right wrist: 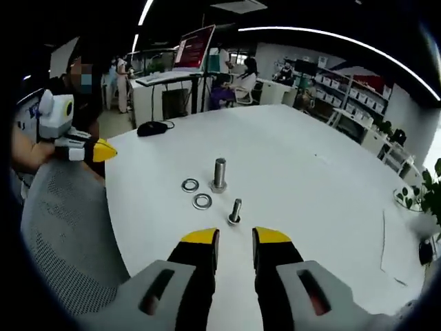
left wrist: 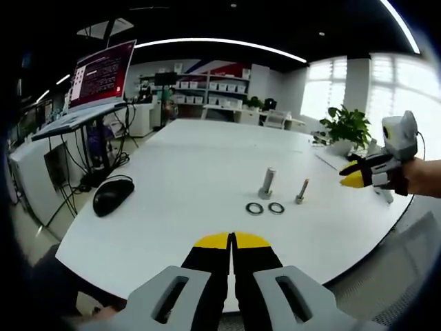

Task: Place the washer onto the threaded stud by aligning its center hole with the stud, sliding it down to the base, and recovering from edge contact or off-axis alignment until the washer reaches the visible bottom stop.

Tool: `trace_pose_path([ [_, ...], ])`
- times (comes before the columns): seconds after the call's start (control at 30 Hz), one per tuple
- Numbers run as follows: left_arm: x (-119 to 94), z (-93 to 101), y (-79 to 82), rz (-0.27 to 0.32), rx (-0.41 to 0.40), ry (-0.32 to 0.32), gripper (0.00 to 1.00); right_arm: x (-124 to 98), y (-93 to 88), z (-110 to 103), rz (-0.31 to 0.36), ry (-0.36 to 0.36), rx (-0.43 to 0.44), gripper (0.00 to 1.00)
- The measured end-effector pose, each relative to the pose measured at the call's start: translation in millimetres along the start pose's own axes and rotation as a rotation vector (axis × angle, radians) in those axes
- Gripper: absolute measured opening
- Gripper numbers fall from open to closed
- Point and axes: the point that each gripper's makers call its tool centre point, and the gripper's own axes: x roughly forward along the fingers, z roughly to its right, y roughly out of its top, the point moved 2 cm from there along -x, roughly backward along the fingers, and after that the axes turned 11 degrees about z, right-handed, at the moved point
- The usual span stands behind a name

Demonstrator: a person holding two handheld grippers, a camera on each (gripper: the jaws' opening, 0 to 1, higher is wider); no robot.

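Right gripper view: right tool (right wrist: 235, 238) apart | left tool (left wrist: 231, 241) together | two washers (right wrist: 202, 201), two studs (right wrist: 219, 174)

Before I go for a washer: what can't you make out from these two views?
- Threads on the taller grey metal stud and shorter stud: too small, both views.
- Hole size of the two flat metal washers against either stud: too small.
- Left gripper: jaws look closed.
- Right gripper: open, empty.
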Motion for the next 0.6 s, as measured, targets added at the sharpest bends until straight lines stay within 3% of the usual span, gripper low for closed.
trace_pose_path([
  [0.07,0,-0.3,-0.5,-0.003,0.003,0.002,0.0,-13,-1.8,1,-0.003,-0.013,0.006,0.22],
  [0.13,0,-0.3,-1.4,-0.01,0.005,0.003,0.0,-23,-11.5,3,-0.053,-0.029,0.042,0.22],
  [0.2,0,0.1,-2.3,-0.016,0.009,0.003,0.0,-29,-12.7,5,-0.023,-0.04,0.089,0.22],
  [0.3,-1,0.2,-3.4,-0.026,0.012,0.004,0.0,-45,-21.4,3,-0.044,-0.046,0.084,0.22],
  [0.5,-2,1.4,-5.6,-0.046,0.013,0.002,0.0,-72,-30.2,-4,-0.017,-0.077,0.084,0.22],
  [0.57,0,3.7,4.7,0.023,-0.034,-0.002,0.03,-79,-32.9,-3,-0.005,-0.102,0.089,0.22],
  [0.6,-1,2.6,4.6,0.022,-0.017,0.002,0.06,-84,-34.5,0,0.001,-0.146,0.081,0.22],
])
